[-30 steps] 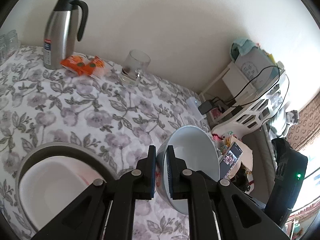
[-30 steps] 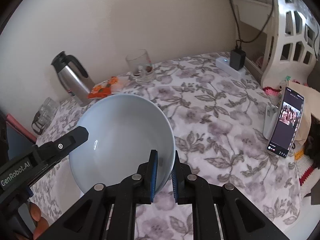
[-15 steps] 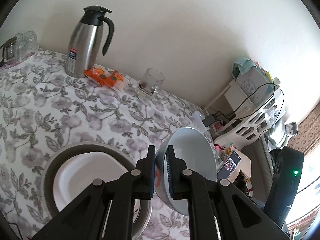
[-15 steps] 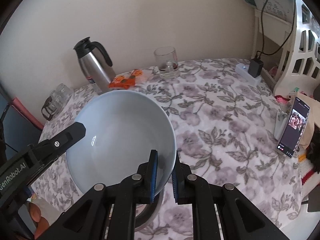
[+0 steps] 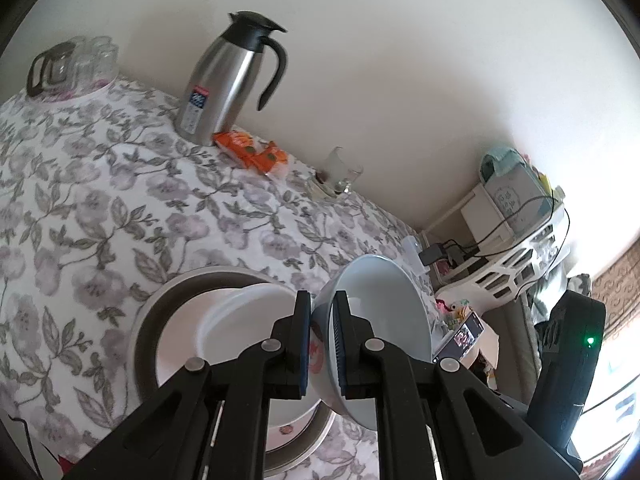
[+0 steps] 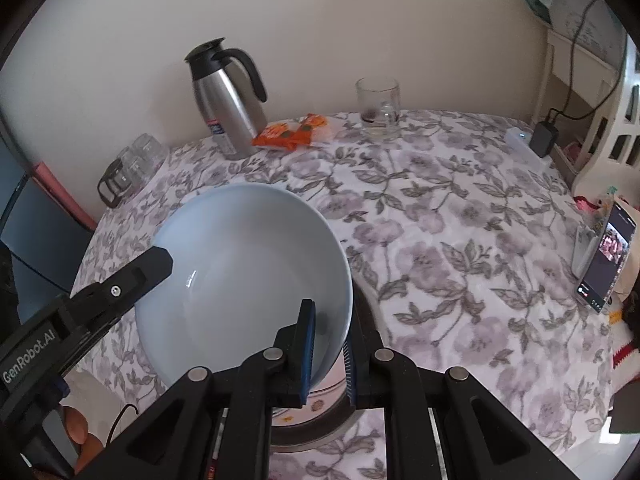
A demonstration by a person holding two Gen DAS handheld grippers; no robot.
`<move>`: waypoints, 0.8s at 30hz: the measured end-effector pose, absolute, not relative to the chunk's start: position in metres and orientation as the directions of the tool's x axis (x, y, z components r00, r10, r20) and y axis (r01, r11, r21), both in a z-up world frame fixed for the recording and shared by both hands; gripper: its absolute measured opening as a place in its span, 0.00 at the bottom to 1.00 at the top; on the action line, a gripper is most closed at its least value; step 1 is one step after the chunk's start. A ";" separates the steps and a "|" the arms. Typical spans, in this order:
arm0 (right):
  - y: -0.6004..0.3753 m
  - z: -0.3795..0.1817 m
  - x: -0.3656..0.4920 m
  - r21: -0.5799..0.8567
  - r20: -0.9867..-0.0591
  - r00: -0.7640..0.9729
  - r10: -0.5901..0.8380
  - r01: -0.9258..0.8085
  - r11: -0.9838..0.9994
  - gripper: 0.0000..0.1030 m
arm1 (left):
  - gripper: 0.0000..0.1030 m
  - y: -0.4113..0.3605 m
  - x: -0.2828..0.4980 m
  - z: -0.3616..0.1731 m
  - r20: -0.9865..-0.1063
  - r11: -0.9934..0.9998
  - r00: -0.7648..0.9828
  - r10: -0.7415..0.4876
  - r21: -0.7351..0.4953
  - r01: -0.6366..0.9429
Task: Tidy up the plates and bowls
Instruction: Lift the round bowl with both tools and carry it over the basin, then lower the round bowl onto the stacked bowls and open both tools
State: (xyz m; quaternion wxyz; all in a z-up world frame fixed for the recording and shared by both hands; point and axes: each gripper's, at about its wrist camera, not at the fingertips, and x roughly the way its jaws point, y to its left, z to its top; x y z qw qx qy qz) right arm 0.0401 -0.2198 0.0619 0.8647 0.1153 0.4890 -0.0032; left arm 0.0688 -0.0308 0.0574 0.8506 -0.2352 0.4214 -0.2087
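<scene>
A pale blue bowl [image 6: 240, 272] hangs tilted above the table, held by its rim from two sides. My right gripper [image 6: 328, 322] is shut on the near rim. In the left wrist view my left gripper [image 5: 322, 300] is shut on the bowl's [image 5: 380, 320] opposite rim; one of its fingers [image 6: 154, 264] shows in the right wrist view. Partly under the bowl lies a grey plate [image 5: 160, 304] with a white dish [image 5: 224, 320] on it. Only the grey plate's edge [image 6: 332, 416] shows below the bowl in the right wrist view.
On the flowered tablecloth [image 6: 440, 208], a steel jug [image 6: 224, 108], orange snack packets [image 6: 292, 132] and a glass mug [image 6: 378, 108] stand along the wall. Several glasses [image 6: 128, 168] sit far left. At the right are a phone [image 6: 606, 264], a charger [image 6: 544, 138] and a white rack [image 5: 516, 264].
Both grippers have carried the bowl sideways across the table, away from the phone side. The grey plate and white dish now lie closer under the bowl. Both grips are unchanged.
</scene>
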 end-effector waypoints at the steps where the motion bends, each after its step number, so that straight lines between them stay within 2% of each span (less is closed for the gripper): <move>1: -0.216 0.062 0.041 0.195 -0.847 0.520 0.109 0.114 0.974 0.14 | 0.10 -0.026 0.069 0.056 -0.617 0.799 0.558 -0.554 -0.583 0.149; 9: -0.191 0.054 0.047 0.174 -0.862 0.496 0.110 0.086 0.981 0.14 | 0.10 0.000 0.071 0.044 -0.616 0.782 0.558 -0.556 -0.615 0.100; 24: -0.183 0.028 0.064 0.139 -0.894 0.441 0.077 0.109 0.984 0.14 | 0.10 0.005 0.089 0.008 -0.681 0.786 0.487 -0.547 -0.618 0.018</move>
